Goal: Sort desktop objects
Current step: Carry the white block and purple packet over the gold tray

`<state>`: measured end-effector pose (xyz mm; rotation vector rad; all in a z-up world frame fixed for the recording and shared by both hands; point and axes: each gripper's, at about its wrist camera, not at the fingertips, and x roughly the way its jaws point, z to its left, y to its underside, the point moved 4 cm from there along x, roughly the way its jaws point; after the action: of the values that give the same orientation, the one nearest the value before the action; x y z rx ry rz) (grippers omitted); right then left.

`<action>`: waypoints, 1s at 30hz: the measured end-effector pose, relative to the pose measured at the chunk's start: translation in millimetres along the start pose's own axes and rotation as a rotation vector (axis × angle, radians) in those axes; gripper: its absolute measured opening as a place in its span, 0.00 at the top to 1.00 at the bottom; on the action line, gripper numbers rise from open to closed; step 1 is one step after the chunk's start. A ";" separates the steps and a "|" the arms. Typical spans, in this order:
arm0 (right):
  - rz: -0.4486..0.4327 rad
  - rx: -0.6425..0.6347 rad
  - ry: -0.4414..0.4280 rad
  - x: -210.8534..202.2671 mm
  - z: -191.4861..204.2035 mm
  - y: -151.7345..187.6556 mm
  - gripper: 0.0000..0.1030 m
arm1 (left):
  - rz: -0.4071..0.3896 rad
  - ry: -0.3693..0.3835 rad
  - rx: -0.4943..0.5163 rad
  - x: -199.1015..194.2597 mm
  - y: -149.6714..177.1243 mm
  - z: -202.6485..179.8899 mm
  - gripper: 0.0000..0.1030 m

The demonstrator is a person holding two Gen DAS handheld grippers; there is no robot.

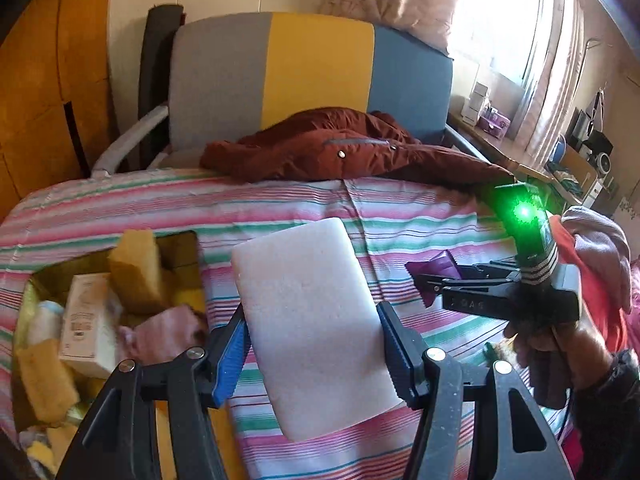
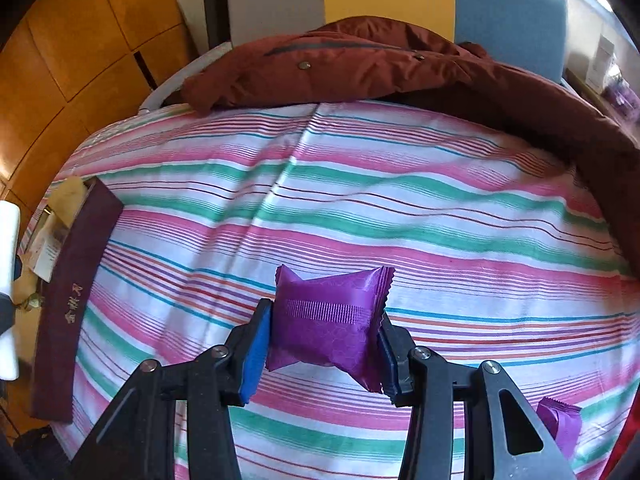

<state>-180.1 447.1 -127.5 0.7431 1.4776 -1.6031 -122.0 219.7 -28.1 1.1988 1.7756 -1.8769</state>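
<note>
The left claw [image 1: 312,344] is clamped on a white foam block [image 1: 316,320], held above a striped bedspread [image 1: 400,208]. To its left sits an open box [image 1: 24,300] holding yellow sponges [image 1: 136,272] and a small carton [image 1: 86,316]. The right claw [image 2: 324,332] is clamped on a purple packet [image 2: 326,320] over the same bedspread. A second purple packet [image 2: 560,420] lies at the lower right. A dark red jacket [image 2: 360,64] lies across the far edge.

We see gold characters along the side of the dark maroon box [image 2: 76,300], too stylised to read. Cream carton [image 1: 86,320] carries dark print, blurred. Embossed letters on the right tongs' [image 1: 424,284] black arm, illegible.
</note>
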 end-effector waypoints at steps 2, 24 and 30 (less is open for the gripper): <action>-0.009 -0.005 -0.021 -3.6 8.7 -2.1 0.54 | -0.018 -0.023 0.008 -9.4 1.4 7.6 0.40; -0.070 -0.220 -0.231 -52.0 198.8 -0.6 0.54 | -0.107 -0.215 -0.125 -86.8 39.8 129.7 0.40; -0.058 -0.243 -0.271 -54.1 243.8 4.2 0.54 | -0.108 -0.234 -0.187 -95.9 54.3 160.8 0.40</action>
<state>-124.7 216.3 -49.5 0.3338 1.4695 -1.4672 -83.4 29.2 -13.1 0.7974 1.8663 -1.7779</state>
